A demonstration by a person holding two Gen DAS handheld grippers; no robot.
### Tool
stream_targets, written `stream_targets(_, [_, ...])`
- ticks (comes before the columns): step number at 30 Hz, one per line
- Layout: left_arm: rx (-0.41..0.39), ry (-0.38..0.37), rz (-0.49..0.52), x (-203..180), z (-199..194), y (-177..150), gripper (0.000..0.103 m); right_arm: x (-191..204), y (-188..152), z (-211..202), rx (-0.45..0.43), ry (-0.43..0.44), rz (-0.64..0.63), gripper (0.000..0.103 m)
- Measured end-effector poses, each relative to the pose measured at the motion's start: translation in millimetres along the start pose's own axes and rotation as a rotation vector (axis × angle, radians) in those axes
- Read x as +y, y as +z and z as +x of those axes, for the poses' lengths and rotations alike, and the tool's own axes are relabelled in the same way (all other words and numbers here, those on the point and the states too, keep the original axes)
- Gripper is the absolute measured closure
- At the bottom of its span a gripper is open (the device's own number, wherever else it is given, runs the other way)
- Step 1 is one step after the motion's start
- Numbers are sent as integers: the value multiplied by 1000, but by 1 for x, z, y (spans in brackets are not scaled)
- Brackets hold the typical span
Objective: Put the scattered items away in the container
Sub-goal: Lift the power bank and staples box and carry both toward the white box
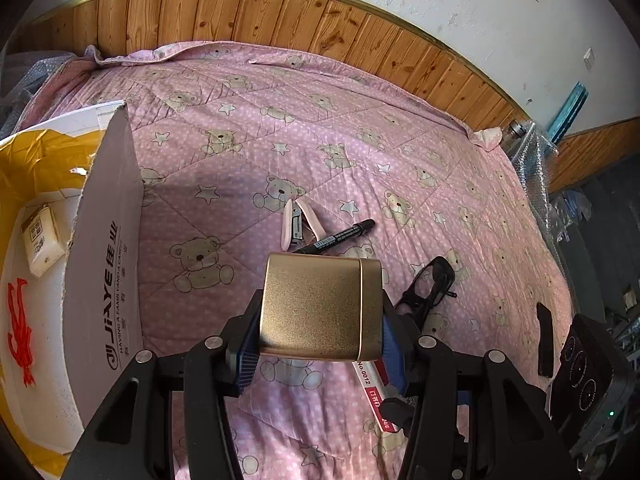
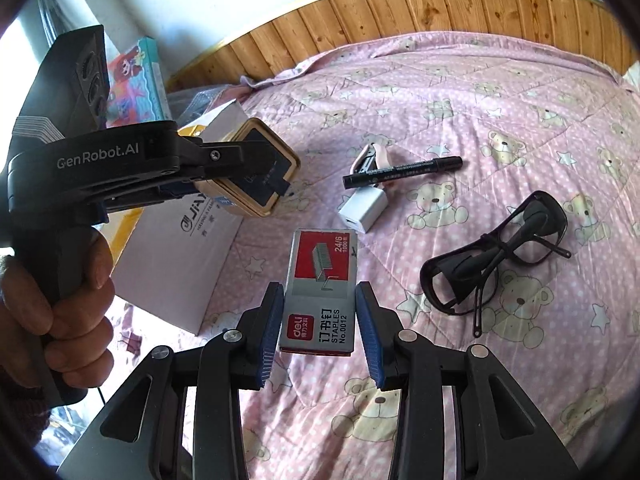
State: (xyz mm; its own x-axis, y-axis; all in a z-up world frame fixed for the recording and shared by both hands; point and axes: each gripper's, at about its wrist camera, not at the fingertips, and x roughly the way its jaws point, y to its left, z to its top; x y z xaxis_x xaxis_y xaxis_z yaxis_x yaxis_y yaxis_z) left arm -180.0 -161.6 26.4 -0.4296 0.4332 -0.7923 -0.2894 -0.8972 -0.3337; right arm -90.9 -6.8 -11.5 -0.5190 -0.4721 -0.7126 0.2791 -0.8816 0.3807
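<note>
Under gold tin (image 1: pixel 320 308), staples box (image 1: pixel 374 392) half-hidden

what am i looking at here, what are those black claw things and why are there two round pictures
Those are two handheld grippers; a person squeezes one in each hand. Each carries a fisheye camera looking along its fingers, so you get one picture per hand.

The left gripper is shut on a gold box, lifted near the open cardboard box. The right-hand picture shows that gripper from the side, with the hand on its grip.

The right gripper is open, its fingers on either side of a staples box.

On the pink bear quilt also lie a black marker, a pink stapler, a white charger and dark glasses.
</note>
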Motion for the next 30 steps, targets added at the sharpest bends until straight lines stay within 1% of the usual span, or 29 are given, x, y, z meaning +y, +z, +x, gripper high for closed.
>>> stream_targets(5, [-10, 10, 7, 1, -17, -8, 51, 5, -8, -9, -18, 6, 10, 65])
stream_targets(16, [-47, 21, 16, -8, -51, -24, 51, 26, -13, -29, -54, 34, -32, 65])
stream_targets(25, [-64, 40, 22, -12, -68, -33, 51, 33, -16, -40, -76, 53, -40, 65])
stream_targets(30, [-81, 47, 24, -12, -79, -36, 51, 42, -15, -39, -73, 67, -57, 65])
